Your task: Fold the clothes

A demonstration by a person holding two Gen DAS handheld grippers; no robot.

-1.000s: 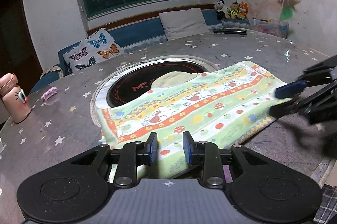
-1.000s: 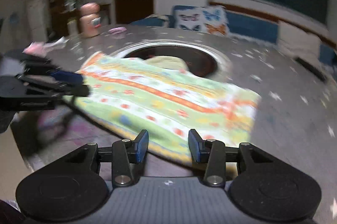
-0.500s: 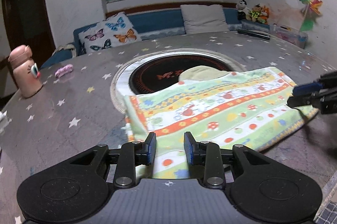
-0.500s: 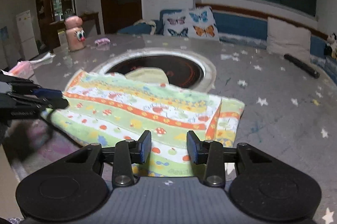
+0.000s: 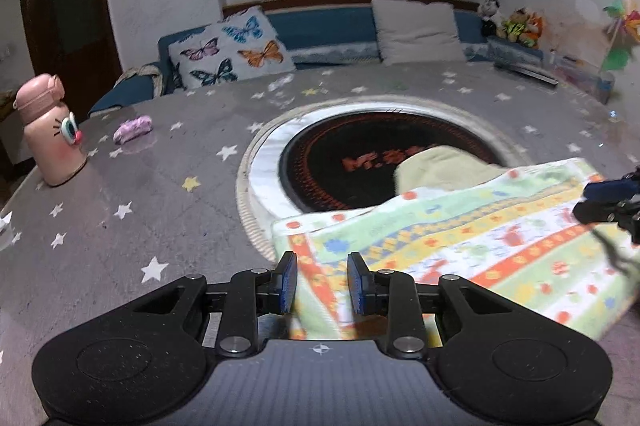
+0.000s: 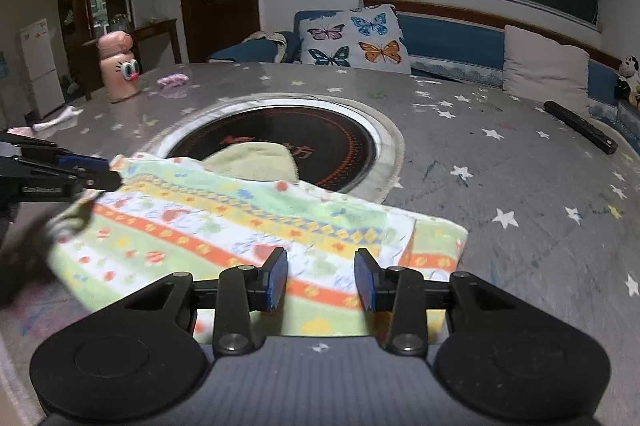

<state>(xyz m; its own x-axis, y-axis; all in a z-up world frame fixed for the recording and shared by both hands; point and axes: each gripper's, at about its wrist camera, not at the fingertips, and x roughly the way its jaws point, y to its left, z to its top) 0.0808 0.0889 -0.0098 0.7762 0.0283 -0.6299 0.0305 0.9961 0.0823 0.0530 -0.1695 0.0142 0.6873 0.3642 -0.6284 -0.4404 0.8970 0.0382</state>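
A striped garment (image 5: 480, 238) in green, orange, yellow and white, printed with mushrooms, lies flat on the round grey star-patterned table (image 5: 160, 194). A pale green part (image 5: 440, 168) sticks out at its far edge, over the black inset. My left gripper (image 5: 322, 282) is open low over the garment's left end, with the orange border showing between its fingers. My right gripper (image 6: 321, 278) is open over the right end of the garment (image 6: 240, 222), where a narrow flap is doubled over. Each gripper shows in the other's view, the left gripper (image 6: 92, 172) and the right gripper (image 5: 600, 198).
A round black inset with a white rim (image 5: 352, 154) sits mid-table, partly under the garment. A pink bottle (image 5: 52, 134) and a small purple wad (image 5: 133, 130) stand at far left. A black remote (image 6: 580, 126) lies far right. A cushioned bench runs behind.
Both grippers have shifted outward along the garment, the left toward its left end and the right toward its right end. Both stay open. The garment lies as before.
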